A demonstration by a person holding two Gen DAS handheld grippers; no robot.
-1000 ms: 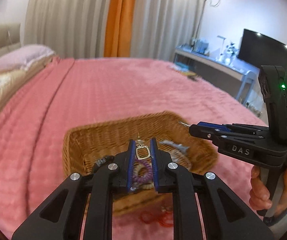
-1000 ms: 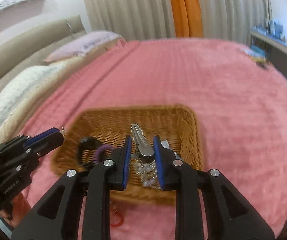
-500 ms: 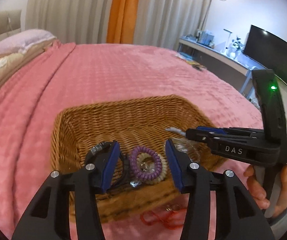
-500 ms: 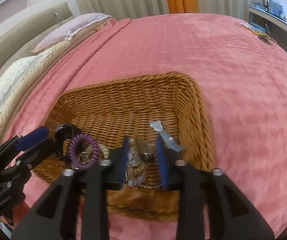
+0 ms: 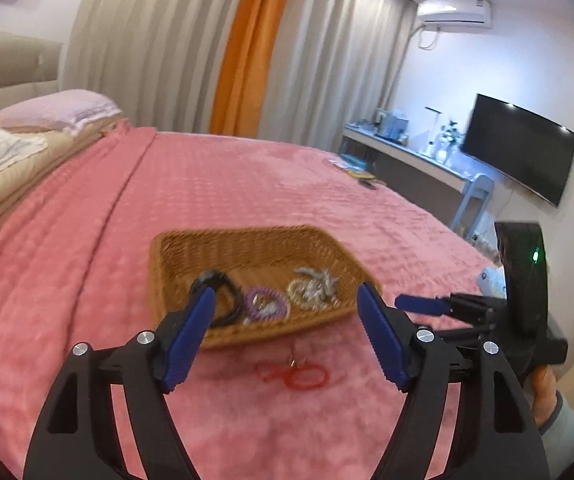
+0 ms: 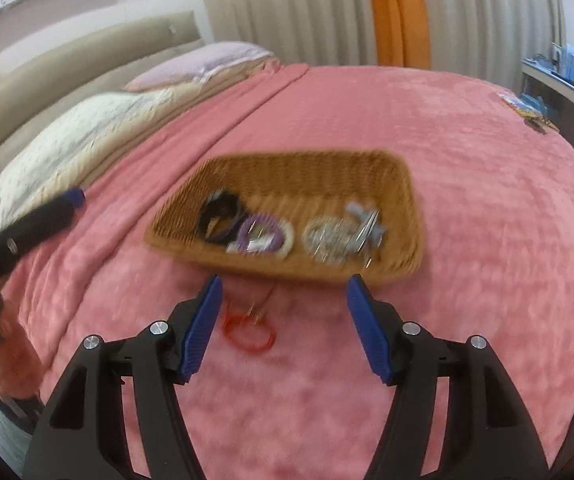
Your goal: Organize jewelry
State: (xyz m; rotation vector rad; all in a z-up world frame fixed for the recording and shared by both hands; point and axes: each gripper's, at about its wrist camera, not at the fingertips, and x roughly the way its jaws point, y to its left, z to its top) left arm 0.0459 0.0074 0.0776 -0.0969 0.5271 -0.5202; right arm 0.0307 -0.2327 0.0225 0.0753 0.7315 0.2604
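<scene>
A wicker basket (image 5: 191, 248) (image 6: 315, 172) sits on the pink bedspread. It holds a black band (image 5: 223, 280) (image 6: 219, 212), a purple coil hair tie (image 5: 267, 300) (image 6: 259, 228) and a heap of silver jewelry (image 5: 313, 288) (image 6: 343, 232). A red cord bracelet (image 5: 295, 374) (image 6: 247, 328) lies on the bedspread in front of the basket. My left gripper (image 5: 287, 300) is back from the basket, its jaws opening with nothing held between them. My right gripper (image 6: 283, 292) hangs near the basket's front rim, jaws also opening and empty. It also shows at the right of the left wrist view (image 5: 419, 304).
Pillows (image 6: 87, 136) and a padded headboard lie at the left. Curtains hang behind the bed. A desk (image 5: 407, 152) with small items and a wall television (image 5: 523, 148) stand at the right. Small objects (image 6: 527, 108) lie on the bed's far right corner.
Both grippers let go of their jewelry pieces over the basket, opened wide and pulled back toward the bed's near edge. The silver pieces now lie in the basket.
</scene>
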